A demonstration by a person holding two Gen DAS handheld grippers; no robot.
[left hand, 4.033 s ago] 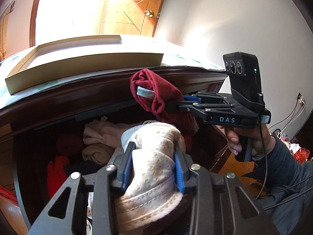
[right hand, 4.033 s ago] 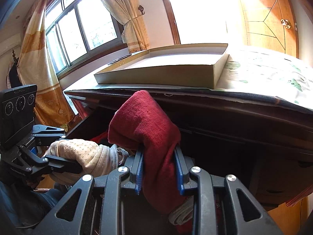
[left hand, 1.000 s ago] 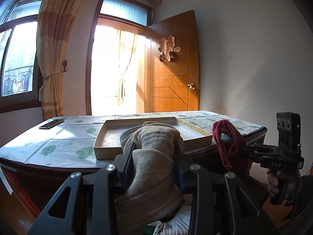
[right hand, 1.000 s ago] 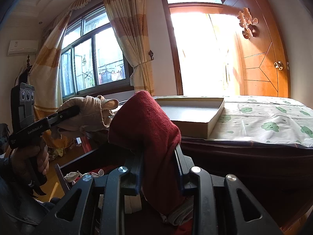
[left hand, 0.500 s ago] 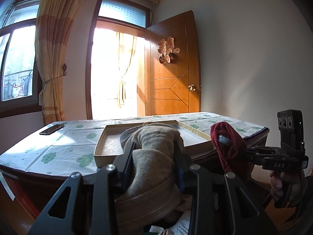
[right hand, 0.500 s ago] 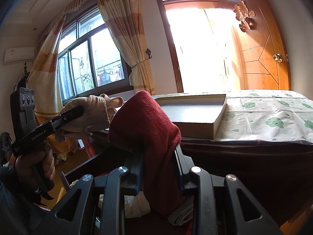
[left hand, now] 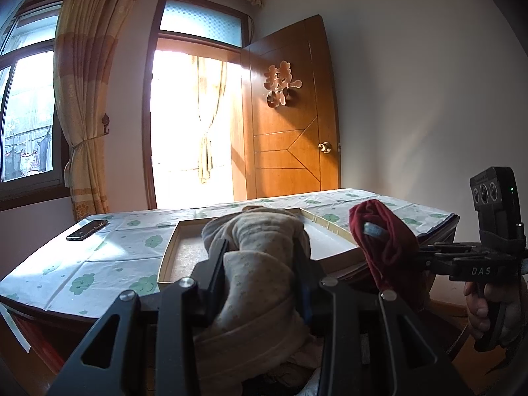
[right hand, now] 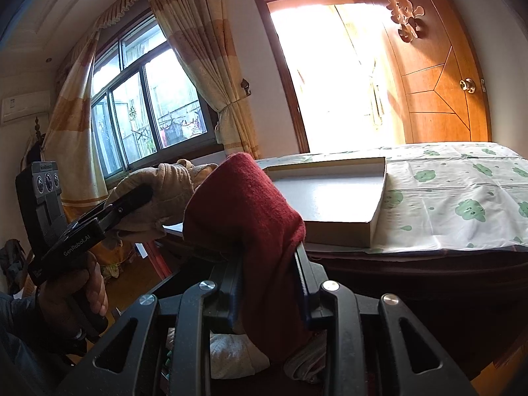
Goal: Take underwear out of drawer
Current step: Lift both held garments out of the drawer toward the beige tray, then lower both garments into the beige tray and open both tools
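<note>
Left wrist view: the left gripper is nearly closed on beige dotted underwear, held up before the surface. The right gripper pinches dark red underwear likewise. The shallow cardboard tray on the surface looks empty.

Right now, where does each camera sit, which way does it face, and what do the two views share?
Left wrist: on the left tongs, facing the table and door; its tongs clamp beige underwear; the right hand shows.
Right wrist: on the right tongs, facing window and table; clamping dark red underwear; the left hand shows.
Shared: both garments, the shallow cardboard box, the door.
</note>
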